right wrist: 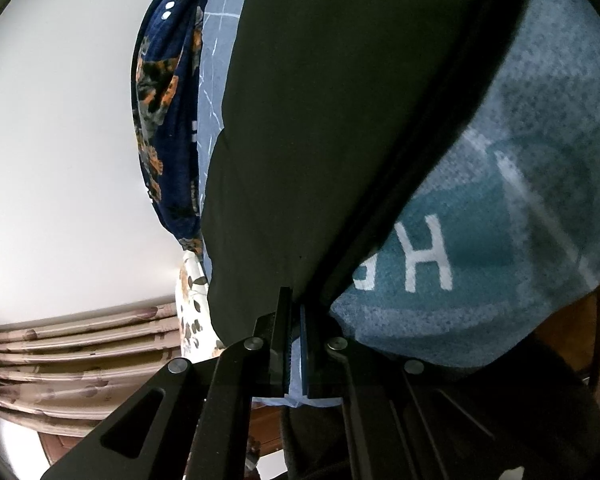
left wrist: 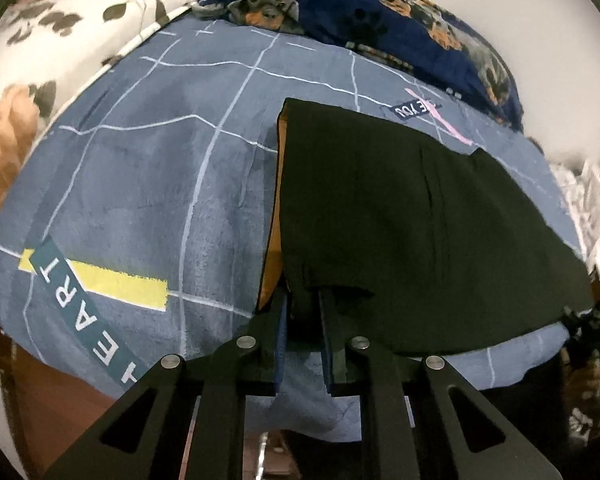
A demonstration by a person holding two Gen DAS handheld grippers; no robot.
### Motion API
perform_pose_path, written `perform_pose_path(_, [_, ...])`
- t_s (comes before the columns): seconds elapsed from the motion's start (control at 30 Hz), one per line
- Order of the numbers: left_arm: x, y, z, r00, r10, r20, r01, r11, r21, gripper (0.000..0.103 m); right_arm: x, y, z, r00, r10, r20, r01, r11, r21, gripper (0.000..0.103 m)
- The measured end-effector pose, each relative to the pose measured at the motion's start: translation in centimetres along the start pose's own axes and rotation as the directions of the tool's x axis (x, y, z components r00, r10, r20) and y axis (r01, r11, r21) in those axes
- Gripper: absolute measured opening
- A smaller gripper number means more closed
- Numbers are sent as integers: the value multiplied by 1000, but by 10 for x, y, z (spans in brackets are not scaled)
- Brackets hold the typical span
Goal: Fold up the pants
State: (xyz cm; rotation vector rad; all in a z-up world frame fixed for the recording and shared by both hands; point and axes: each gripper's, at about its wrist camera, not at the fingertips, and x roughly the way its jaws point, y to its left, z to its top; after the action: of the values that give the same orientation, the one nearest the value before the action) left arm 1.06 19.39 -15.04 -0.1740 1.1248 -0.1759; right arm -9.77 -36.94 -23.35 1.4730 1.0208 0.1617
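Note:
The black pants [left wrist: 400, 216] lie folded on the blue bed cover [left wrist: 148, 184], with an orange lining showing along their left edge. My left gripper [left wrist: 304, 304] is at the pants' near left corner, its fingers closed on a fold of the black cloth. In the right wrist view the pants [right wrist: 320, 120] fill the middle. My right gripper [right wrist: 296, 312] is shut on their near edge, fingers almost touching, with the cloth pinched between the blue pads.
A dark blue dog-print blanket [left wrist: 380, 12] lies at the far side of the bed and shows in the right wrist view [right wrist: 164, 92]. A white paw-print pillow [left wrist: 60, 32] sits far left. Curtains [right wrist: 80, 360] hang at the lower left. The cover shows teal lettering [right wrist: 420, 256].

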Motion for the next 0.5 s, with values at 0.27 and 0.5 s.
perform_pose_path(0.27, [-25,-19,10,974,200,104,-205,978,33,27,3,-6,1,1000,22,-3,-22,999,25,0])
perform_pose_path(0.5, [-52,-83,16,940,164,298,-229,954,195,76,4,-5,2,1000,28,-5,-28,999,28,0])
